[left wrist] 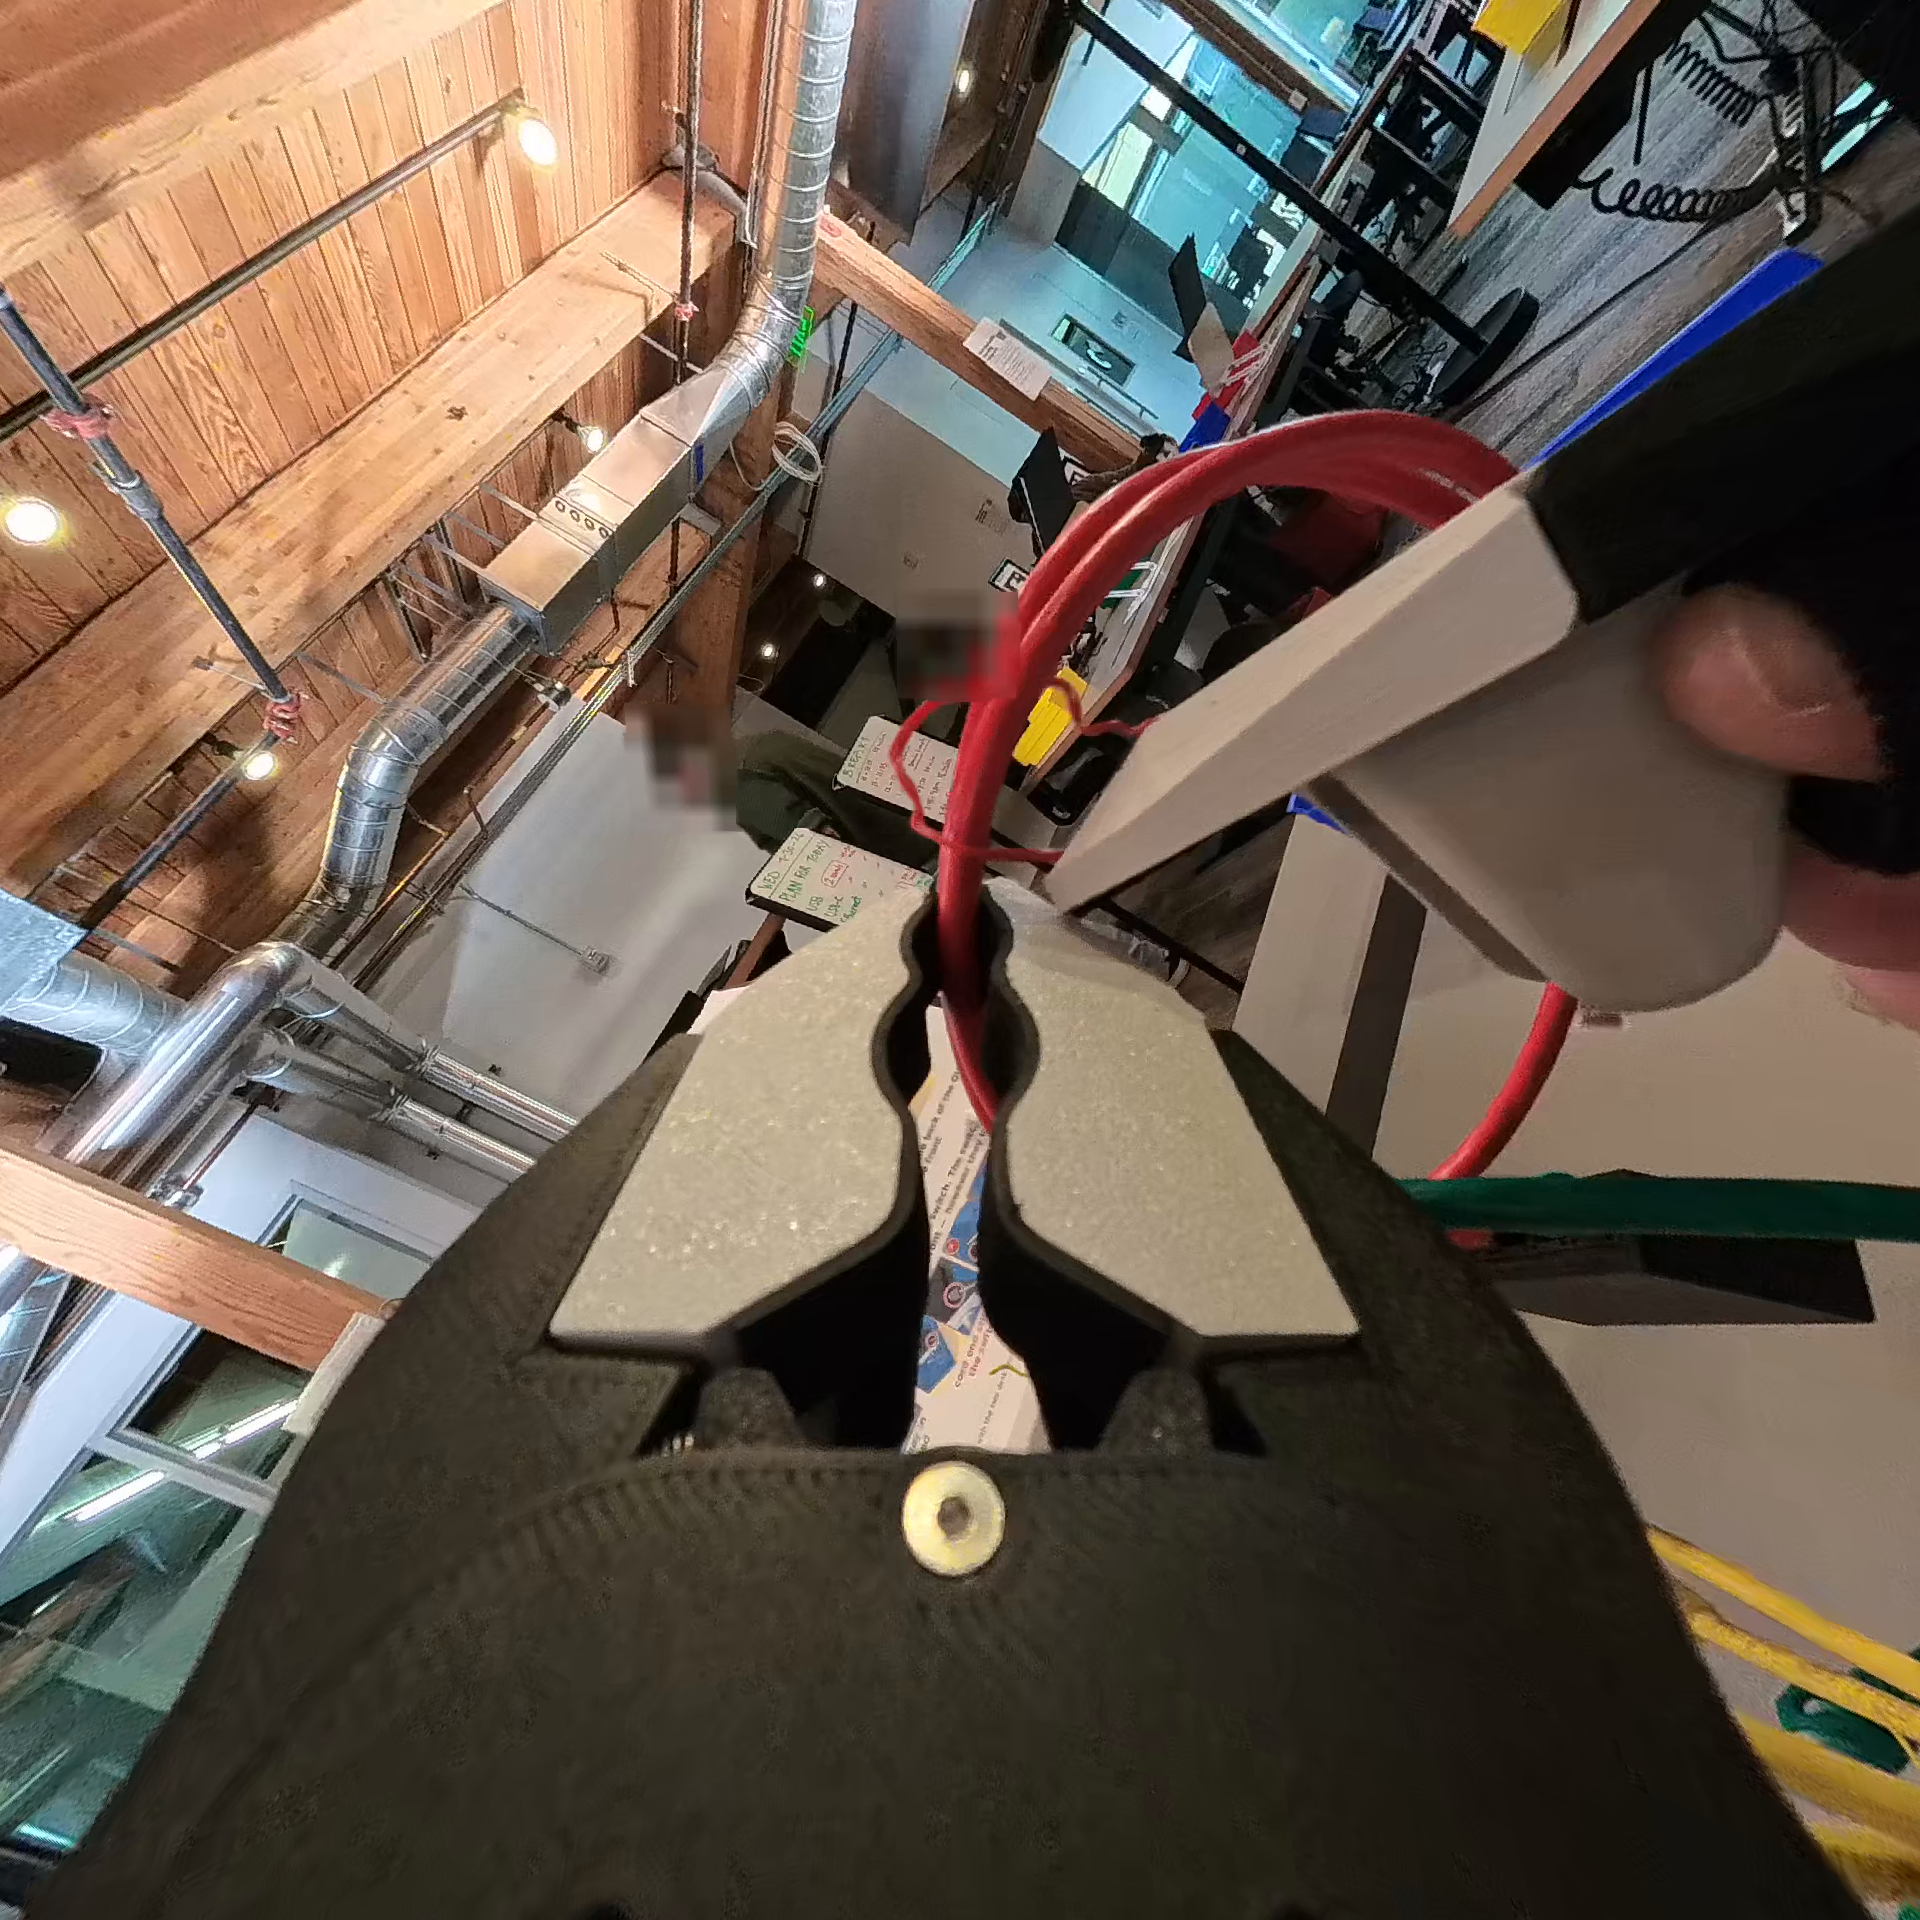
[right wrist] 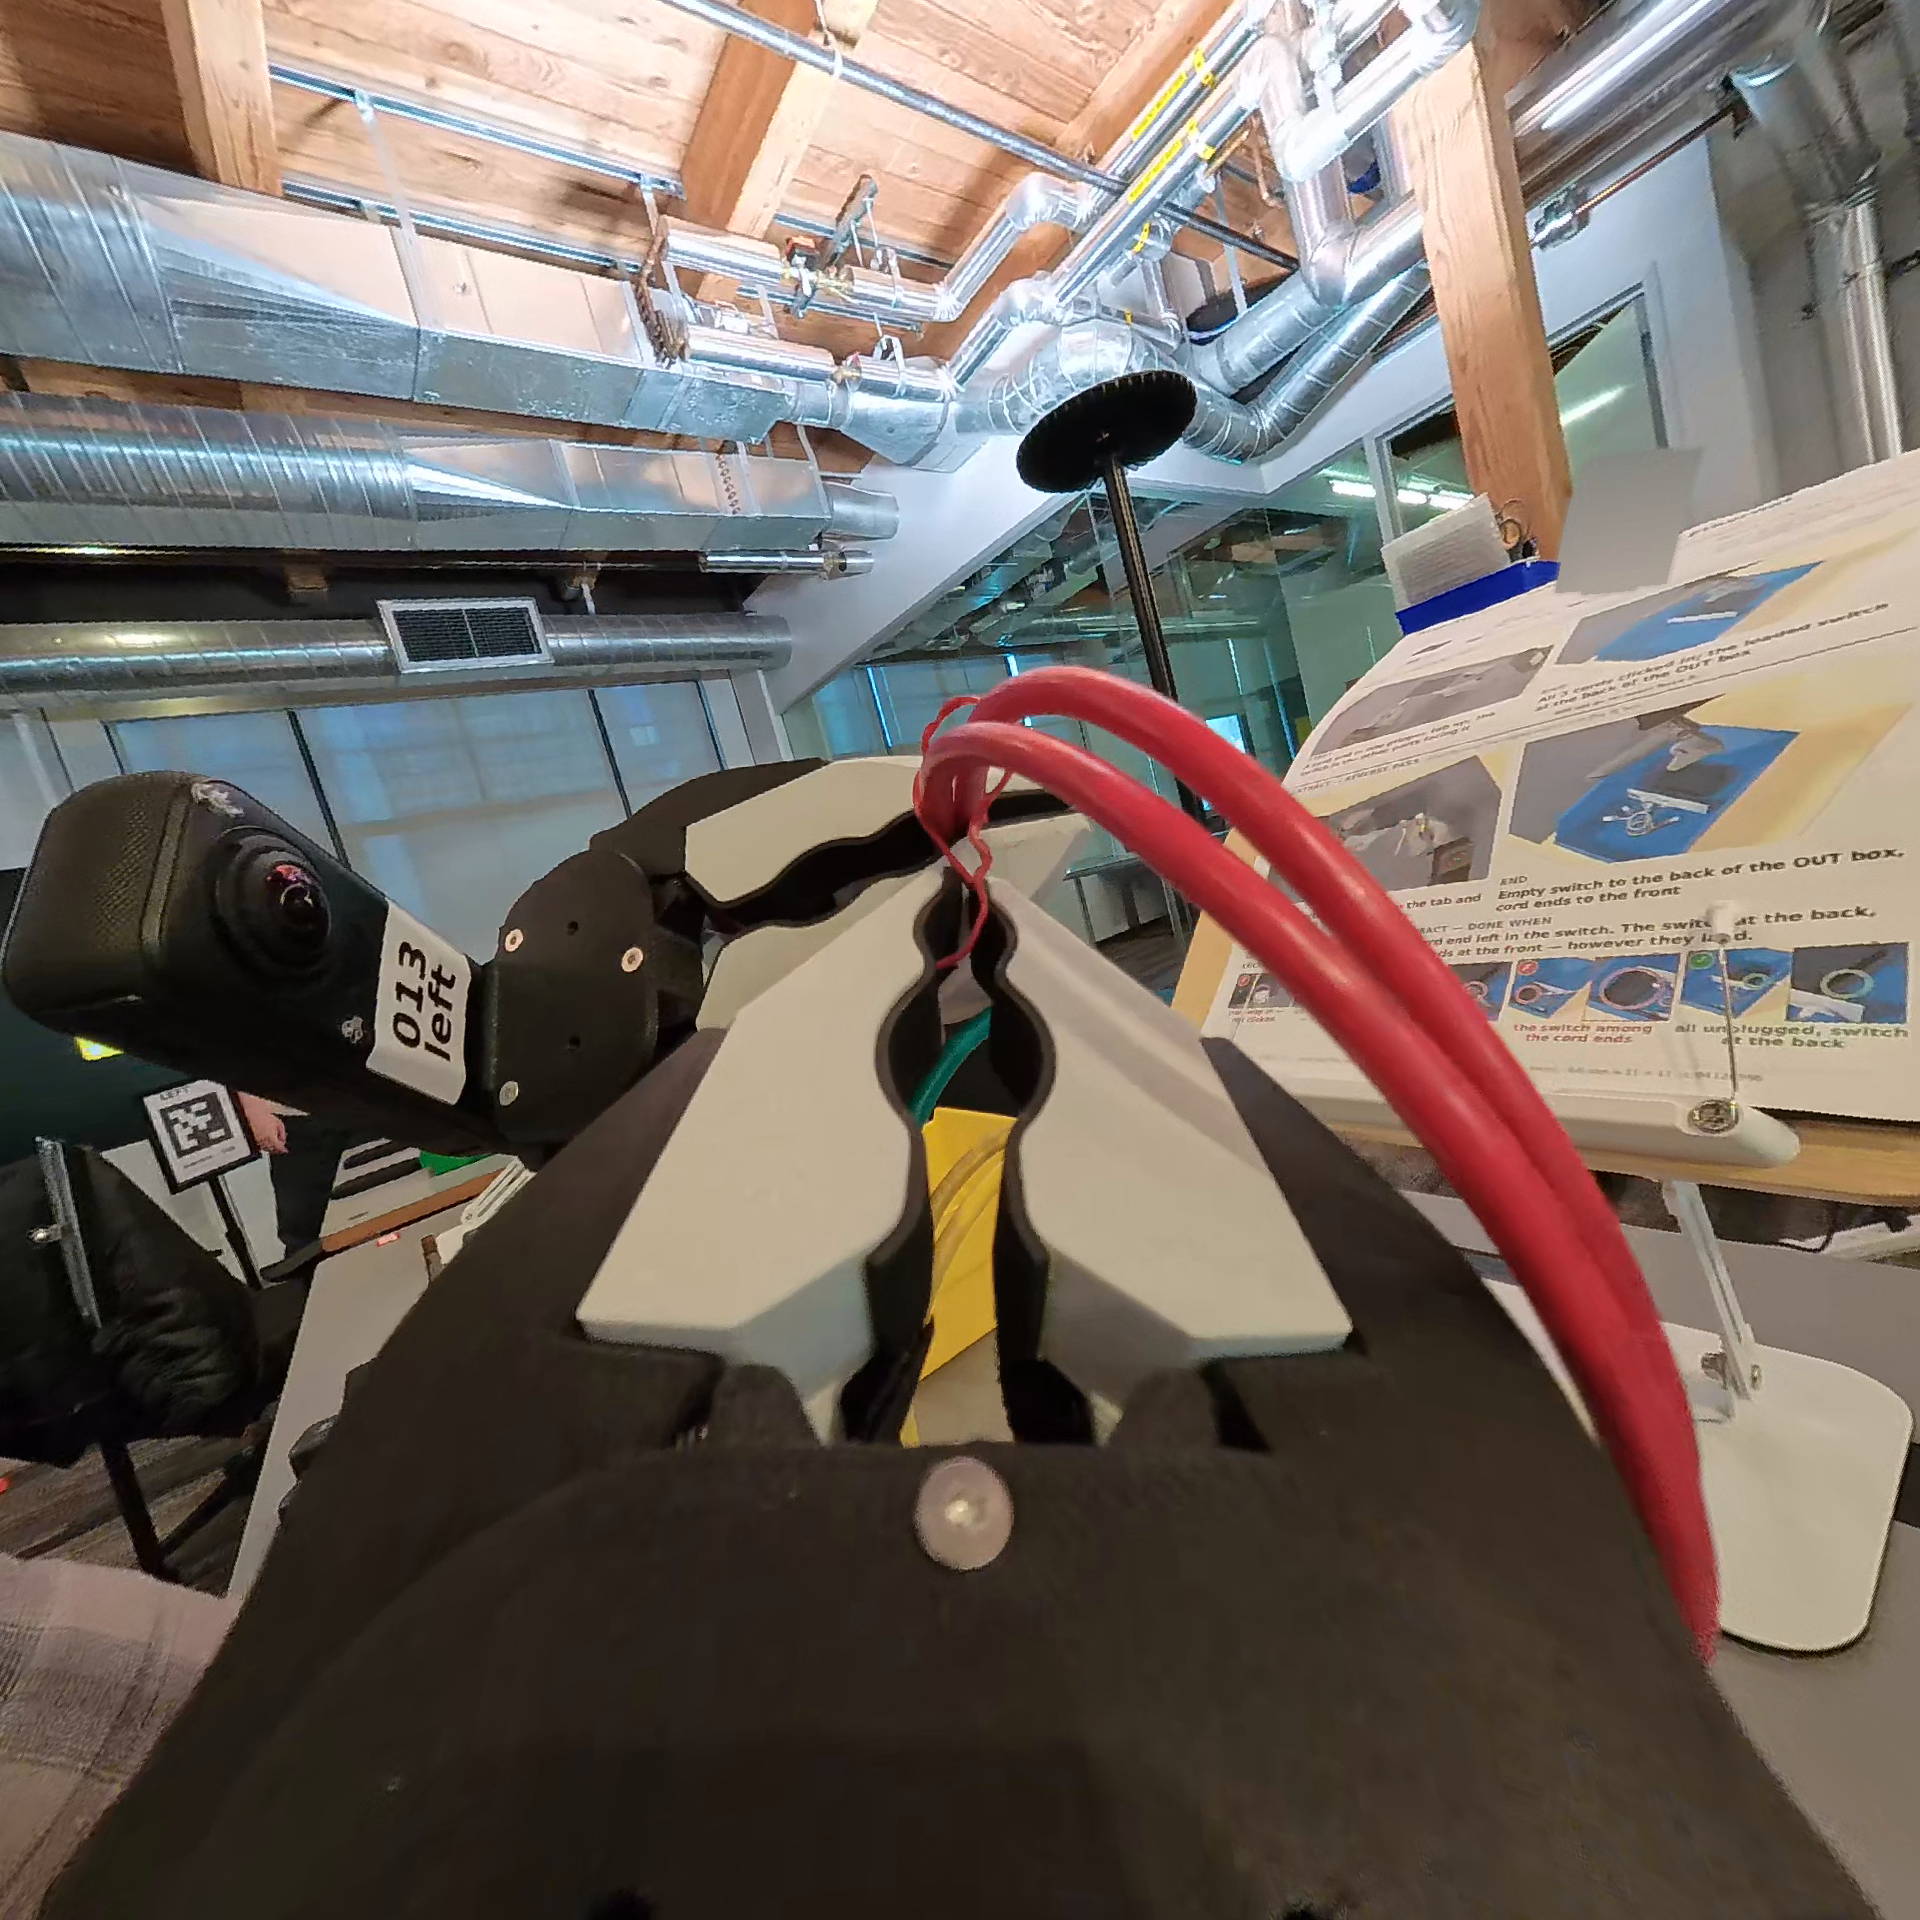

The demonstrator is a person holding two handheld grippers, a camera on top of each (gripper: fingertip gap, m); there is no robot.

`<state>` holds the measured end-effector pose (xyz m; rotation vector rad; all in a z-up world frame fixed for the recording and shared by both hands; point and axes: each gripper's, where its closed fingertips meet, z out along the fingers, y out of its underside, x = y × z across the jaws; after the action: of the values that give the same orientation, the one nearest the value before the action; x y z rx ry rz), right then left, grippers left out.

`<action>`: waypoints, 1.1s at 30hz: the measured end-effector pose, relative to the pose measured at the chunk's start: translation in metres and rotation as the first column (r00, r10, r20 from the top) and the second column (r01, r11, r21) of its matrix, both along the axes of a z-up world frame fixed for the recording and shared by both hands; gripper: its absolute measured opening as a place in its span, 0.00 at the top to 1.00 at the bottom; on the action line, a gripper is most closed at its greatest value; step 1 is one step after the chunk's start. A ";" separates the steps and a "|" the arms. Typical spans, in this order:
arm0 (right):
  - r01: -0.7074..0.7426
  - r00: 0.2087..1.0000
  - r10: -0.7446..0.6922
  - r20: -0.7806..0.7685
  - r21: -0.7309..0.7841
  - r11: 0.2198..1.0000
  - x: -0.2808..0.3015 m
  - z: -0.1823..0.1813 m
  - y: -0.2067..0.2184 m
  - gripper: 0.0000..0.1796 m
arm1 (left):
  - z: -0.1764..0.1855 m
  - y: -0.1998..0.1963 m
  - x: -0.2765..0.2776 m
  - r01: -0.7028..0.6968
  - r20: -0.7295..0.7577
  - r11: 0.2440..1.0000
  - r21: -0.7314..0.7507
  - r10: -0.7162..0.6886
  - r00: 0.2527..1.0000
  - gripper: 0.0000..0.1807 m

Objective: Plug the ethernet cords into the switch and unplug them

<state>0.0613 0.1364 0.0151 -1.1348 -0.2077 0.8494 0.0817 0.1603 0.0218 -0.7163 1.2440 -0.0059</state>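
A coiled red ethernet cord [left wrist: 1247,457] is bound by a thin red twist tie [left wrist: 914,790]. My left gripper [left wrist: 961,935] is shut on the bundled strands of the coil and holds it up in the air. In the right wrist view the red cord [right wrist: 1351,935] loops over to the right. My right gripper [right wrist: 961,894] is shut on the twist tie [right wrist: 971,914] right at the coil. The left gripper [right wrist: 894,831] shows just behind it. One finger [left wrist: 1299,707] of the right gripper shows in the left wrist view, tip against the coil.
A green cord [left wrist: 1662,1205] runs over a dark flat box [left wrist: 1683,1288] on the white table. Yellow cords [left wrist: 1787,1662] lie at the lower right. Green cord [right wrist: 940,1049] and something yellow [right wrist: 956,1195] show under my right fingers. An instruction sheet [right wrist: 1610,831] stands on a white stand [right wrist: 1808,1475].
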 end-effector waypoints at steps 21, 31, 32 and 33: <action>-0.150 0.986 0.146 -0.080 -0.052 0.987 -0.002 -0.001 -0.005 1.00 | 0.001 -0.003 -0.003 0.028 0.003 0.999 -0.031 -0.028 1.000 0.97; -0.109 0.993 0.105 -0.057 -0.061 0.992 -0.001 -0.005 -0.003 0.86 | 0.000 -0.002 -0.003 0.028 0.003 0.999 -0.035 -0.028 1.000 0.97; -0.089 0.995 0.087 -0.044 -0.055 0.995 -0.001 -0.004 -0.003 0.84 | 0.000 -0.002 -0.004 0.028 0.003 0.999 -0.035 -0.028 1.000 0.97; -0.062 0.998 0.061 -0.031 -0.044 0.997 0.001 -0.003 -0.003 0.81 | 0.000 -0.002 -0.004 0.029 0.003 0.999 -0.035 -0.028 1.000 0.97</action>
<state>0.0621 0.1332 0.0116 -1.1621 -0.2010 0.9289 0.0781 0.1580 0.0221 -0.7287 1.2546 -0.0520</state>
